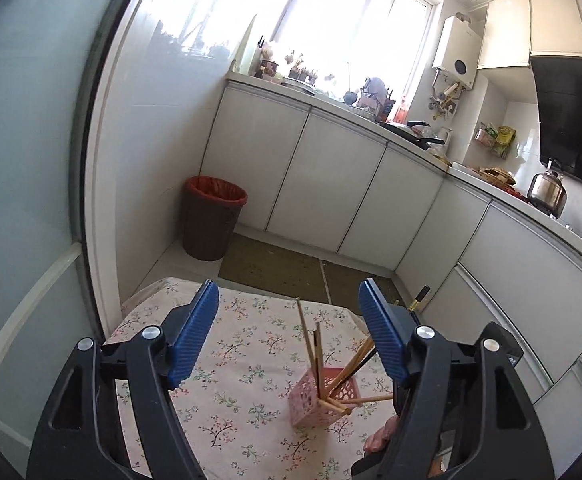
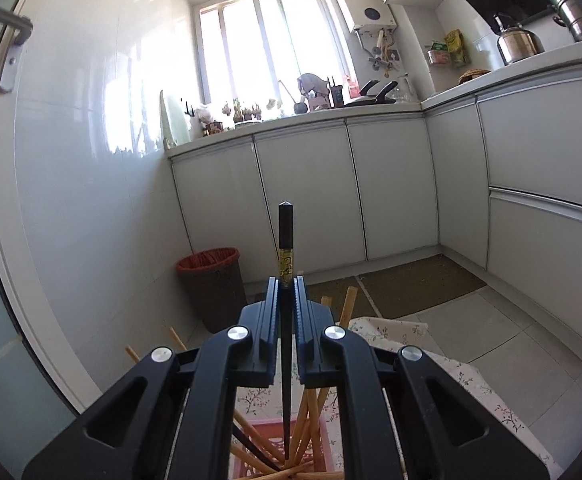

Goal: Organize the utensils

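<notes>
Below both claws lies a floral tablecloth (image 1: 243,392); on it, ahead of and between the spread blue pads of the left gripper (image 1: 289,320), which holds nothing, stands a pink perforated holder (image 1: 315,404) with wooden chopsticks (image 1: 307,332) leaning in it. Directly beneath the right gripper (image 2: 287,280), which is clamped on a black chopstick (image 2: 286,240), sits that holder, the stick's lower end reaching down into it.

The left gripper (image 1: 289,332) hangs with its blue pads (image 1: 195,330) spread wide; the right gripper (image 2: 287,280) is clamped tight, fingers pointing upward.
</notes>
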